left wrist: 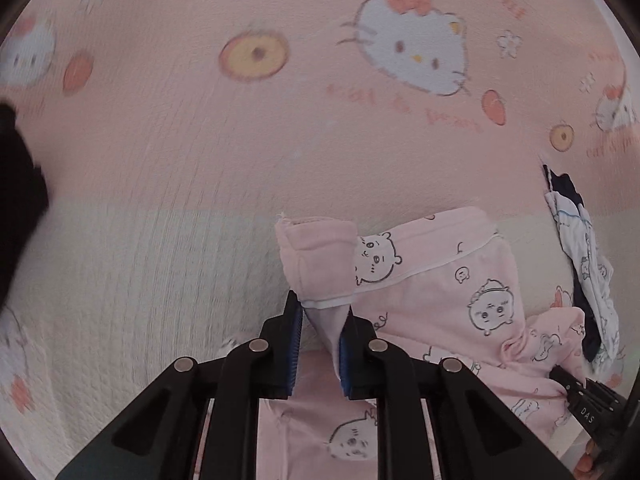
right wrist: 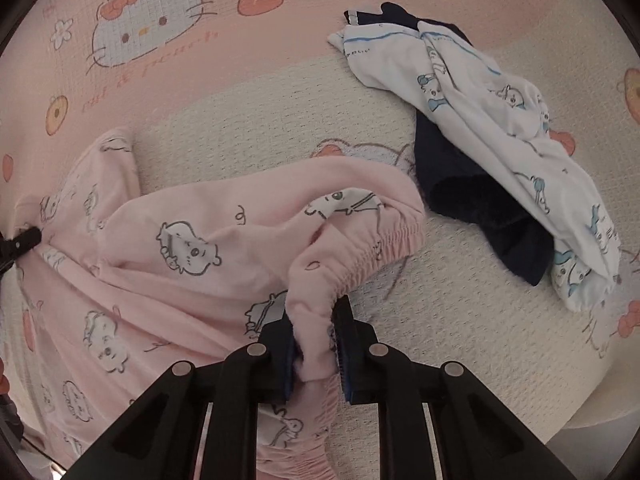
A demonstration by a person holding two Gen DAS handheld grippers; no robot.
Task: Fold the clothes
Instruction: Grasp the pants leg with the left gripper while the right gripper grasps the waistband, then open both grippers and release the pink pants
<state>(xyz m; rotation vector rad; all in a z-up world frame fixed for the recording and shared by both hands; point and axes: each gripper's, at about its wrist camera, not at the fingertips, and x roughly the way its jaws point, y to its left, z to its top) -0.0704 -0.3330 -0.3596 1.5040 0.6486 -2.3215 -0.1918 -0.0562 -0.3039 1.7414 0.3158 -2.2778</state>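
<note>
Left wrist view has my left gripper [left wrist: 320, 332] clamped on the cuffed hem of the pink pajama bottoms [left wrist: 440, 292], the blue pads [left wrist: 294, 344] pinching the fabric with a white-piped edge just above them. That leg end folds up past my fingertips, and the remaining cloth trails off to the right over the cat-print bedspread [left wrist: 200, 140]. At the far right edge my other gripper shows as a black tip against the pink cloth. Right wrist view shows my right gripper [right wrist: 316, 344] squeezed tight on the gathered elastic waistband [right wrist: 360, 248], bunched fabric filling the gap between the pads. The bottoms spread away to the left across the bedspread. Upper right, apart from them, lie a white printed garment [right wrist: 500, 112] and a dark navy garment [right wrist: 480, 200], the white one draped partly over the navy
</note>
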